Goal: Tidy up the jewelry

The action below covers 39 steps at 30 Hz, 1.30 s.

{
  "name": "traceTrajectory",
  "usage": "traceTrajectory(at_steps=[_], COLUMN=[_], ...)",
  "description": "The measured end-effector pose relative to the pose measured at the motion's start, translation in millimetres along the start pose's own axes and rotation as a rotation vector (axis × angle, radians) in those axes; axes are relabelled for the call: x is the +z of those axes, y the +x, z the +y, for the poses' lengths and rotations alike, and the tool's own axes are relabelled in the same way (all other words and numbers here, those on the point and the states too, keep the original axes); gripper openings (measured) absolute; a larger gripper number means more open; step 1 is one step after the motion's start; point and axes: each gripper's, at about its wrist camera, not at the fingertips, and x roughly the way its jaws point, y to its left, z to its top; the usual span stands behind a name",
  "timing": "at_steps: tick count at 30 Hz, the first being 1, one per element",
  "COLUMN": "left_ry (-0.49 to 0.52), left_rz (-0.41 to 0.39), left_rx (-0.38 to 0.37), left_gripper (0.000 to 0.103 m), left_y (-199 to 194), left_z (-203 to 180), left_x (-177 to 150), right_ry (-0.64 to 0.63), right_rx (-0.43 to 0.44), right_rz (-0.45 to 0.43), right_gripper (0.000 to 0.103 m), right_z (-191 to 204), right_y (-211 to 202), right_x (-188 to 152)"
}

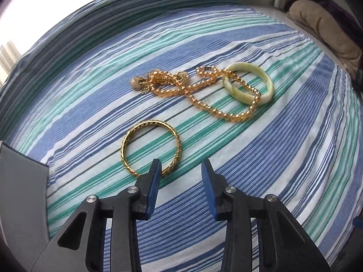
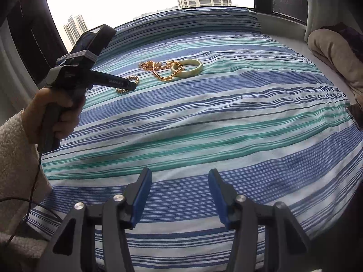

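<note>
A gold bangle lies flat on the striped cloth. My left gripper is open just in front of it, its left fingertip over the bangle's near rim. Behind lie an amber bead necklace, a pale green jade bangle that the beads cross, and cream-and-gold earrings. In the right wrist view the left gripper hovers at the gold bangle, with the necklace and jade bangle beyond. My right gripper is open and empty, far from the jewelry.
The striped cloth covers a wide surface by a window. A beige rolled cushion lies at the far right, also in the right wrist view. A grey object sits at the left edge.
</note>
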Motion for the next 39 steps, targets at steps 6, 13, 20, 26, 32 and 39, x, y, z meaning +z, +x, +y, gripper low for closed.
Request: traceTrajectory(at_steps=[6, 13, 20, 26, 32, 39], left_ry=[-0.030, -0.083, -0.110, -0.155, -0.217, -0.264], left_rz=[0.000, -0.027, 0.019, 0.081, 0.067, 0.012], left_rx=[-0.021, -0.034, 0.015, 0.065, 0.102, 0.132], left_gripper=[0.009, 0.002, 0.002, 0.002, 0.004, 0.033], left_y=[5, -18, -70, -92, -87, -85], left_z=[14, 24, 38, 50, 54, 55], left_x=[1, -22, -92, -160, -188, -193], right_ry=[0.020, 0.031, 0.037, 0.009, -0.059, -0.153], right_rx=[0.000, 0.004, 0.016, 0.132, 0.175, 0.246], right_rz=[0.007, -0.003, 0.012, 0.019, 0.063, 0.110], right_gripper=[0.053, 0.053, 0.053, 0.053, 0.053, 0.053], right_z=[-8, -12, -15, -8, -11, 10], right_y=[1, 0, 6, 7, 40, 105], right_x=[0, 7, 20, 54, 119, 208])
